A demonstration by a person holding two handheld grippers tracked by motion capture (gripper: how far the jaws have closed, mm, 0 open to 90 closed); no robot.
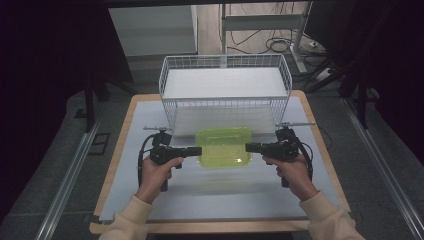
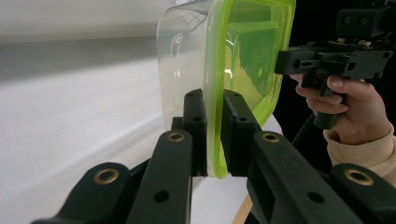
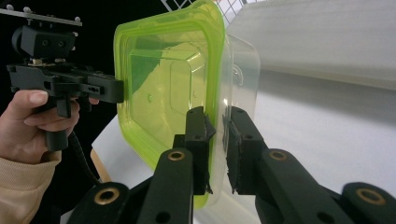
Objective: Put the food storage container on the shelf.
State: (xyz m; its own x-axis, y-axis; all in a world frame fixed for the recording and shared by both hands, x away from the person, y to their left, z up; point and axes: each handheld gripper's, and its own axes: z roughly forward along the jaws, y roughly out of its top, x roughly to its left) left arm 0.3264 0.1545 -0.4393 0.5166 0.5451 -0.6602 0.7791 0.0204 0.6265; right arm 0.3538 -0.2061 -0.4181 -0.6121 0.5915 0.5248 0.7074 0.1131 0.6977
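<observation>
A clear plastic container with a yellow-green lid point(image 1: 223, 145) sits level between my two grippers, just in front of the wire basket. My left gripper point(image 1: 199, 150) is shut on its left rim, and my right gripper point(image 1: 248, 147) is shut on its right rim. In the left gripper view the jaws point(image 2: 214, 130) pinch the lid's edge, with the container point(image 2: 247, 51) standing on edge beyond them. In the right gripper view the jaws point(image 3: 217, 140) clamp the opposite rim of the container point(image 3: 163, 84). I cannot tell whether it rests on the mat or hangs just above it.
A white wire basket point(image 1: 225, 107) stands at the back of the table, its front wall right behind the container. A pale mat point(image 1: 210, 200) covers the wooden table top point(image 1: 220, 227). Dark floor, metal rails and cables surround the table.
</observation>
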